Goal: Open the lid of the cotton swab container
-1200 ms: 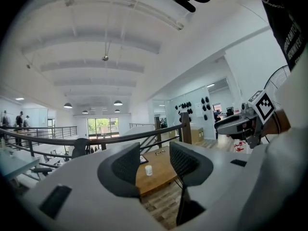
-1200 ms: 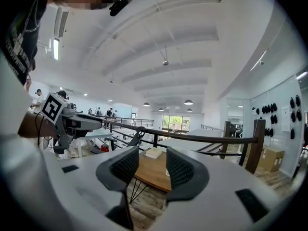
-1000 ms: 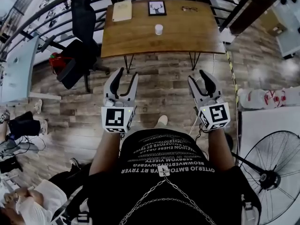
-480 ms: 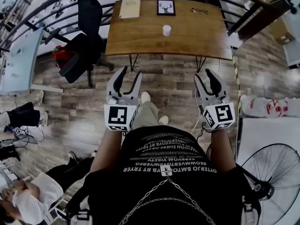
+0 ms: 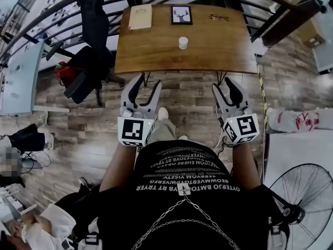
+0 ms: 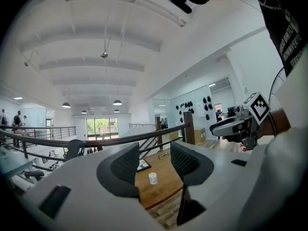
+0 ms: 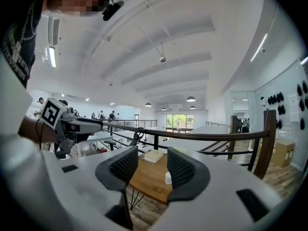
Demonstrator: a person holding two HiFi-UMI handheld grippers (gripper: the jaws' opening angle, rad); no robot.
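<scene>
- Both tongs have come closer to the desk (image 5: 156, 53) than a second ago; in the head view their tips now sit right at its near edge, where before there was a strip of wooden floor (image 5: 187, 100) between them.
- My left tongs (image 5: 146, 82) are held out over the floor, level with the right pair. Their jaws are opening, and the left gripper view shows nothing between the pads, only the desk beyond them.
- My right tongs (image 5: 225, 85) stand spread as well, and they too are empty. The right gripper view shows bare air between the pads.
- The cotton swab container (image 5: 182, 42) stands upright on the desk near its middle, well apart from both tongs. It is a small white tub, too small for me to read its lid.
- Seen from the left tongs (image 6: 155, 160), the container (image 6: 152, 178) shows through the gap between the jaws. From the right tongs (image 7: 148, 165) it (image 7: 168, 177) sits just beside the right-hand pad.
- At the desk's far edge lie a notebook (image 5: 140, 16), a framed picture (image 5: 181, 15) and a pair of glasses (image 5: 219, 18).
- A black office chair (image 5: 93, 25) stands left of the desk, and a fan (image 5: 299, 202) is at my lower right.
</scene>
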